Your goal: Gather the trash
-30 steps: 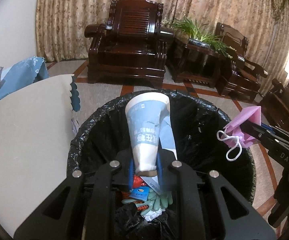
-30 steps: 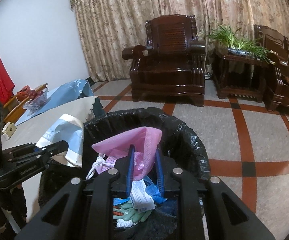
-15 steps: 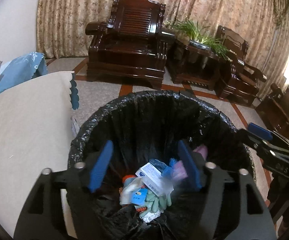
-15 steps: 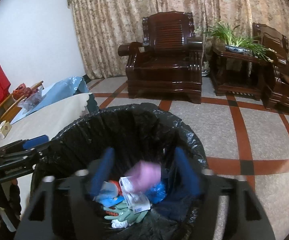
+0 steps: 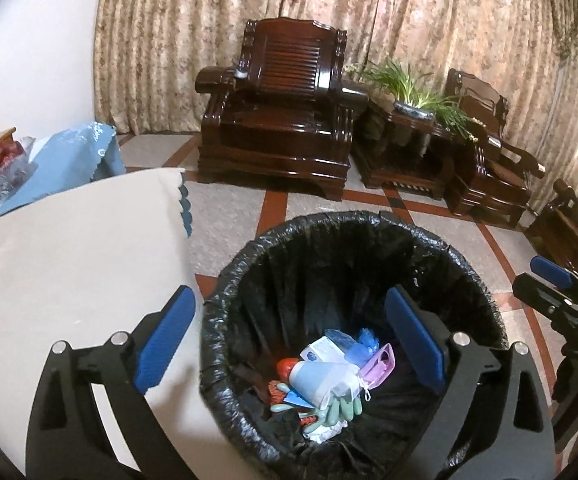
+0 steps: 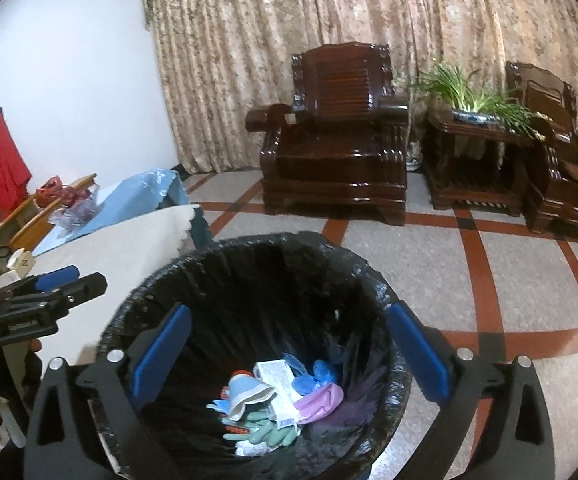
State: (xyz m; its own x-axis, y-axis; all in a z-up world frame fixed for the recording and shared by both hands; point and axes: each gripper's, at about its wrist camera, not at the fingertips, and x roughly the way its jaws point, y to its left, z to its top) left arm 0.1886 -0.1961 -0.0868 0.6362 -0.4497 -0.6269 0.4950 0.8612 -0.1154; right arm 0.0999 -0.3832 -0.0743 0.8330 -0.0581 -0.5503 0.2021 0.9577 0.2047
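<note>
Left gripper [image 5: 289, 336]: jaws opening, pretty much at full spread, nothing between the blue pads. It hangs over the near rim of the bin.

Right gripper [image 6: 289, 352]: same deal, jaws opening wide and holding nothing, hanging above the bin mouth.

Trash bin [image 5: 469, 276]: black liner folded over the rim, standing on the floor just beside the table.

Paper cup [image 5: 323, 376]: lying on its side on top of the pile inside the bin.

Pink mask [image 5: 377, 366]: in the bin too, right next to the cup, ear loop trailing.

Rest of the pile: green gloves [image 6: 265, 430], a white packet [image 6: 275, 376], blue crumpled bits. All down in the liner.

Table [image 5: 69, 256]: cream cloth, bare in the part that shows. Whether more trash is left elsewhere can't be told.

Farther back: blue cloth [image 5: 73, 156], dark wooden armchair [image 5: 285, 112], potted plant [image 5: 413, 84], curtains.

Could go wrong: both open claws sit close to the liner, so a careless pull-away could snag the plastic and drag it off the rim or tip the bin. The two grippers are also near each other and might knock together.
</note>
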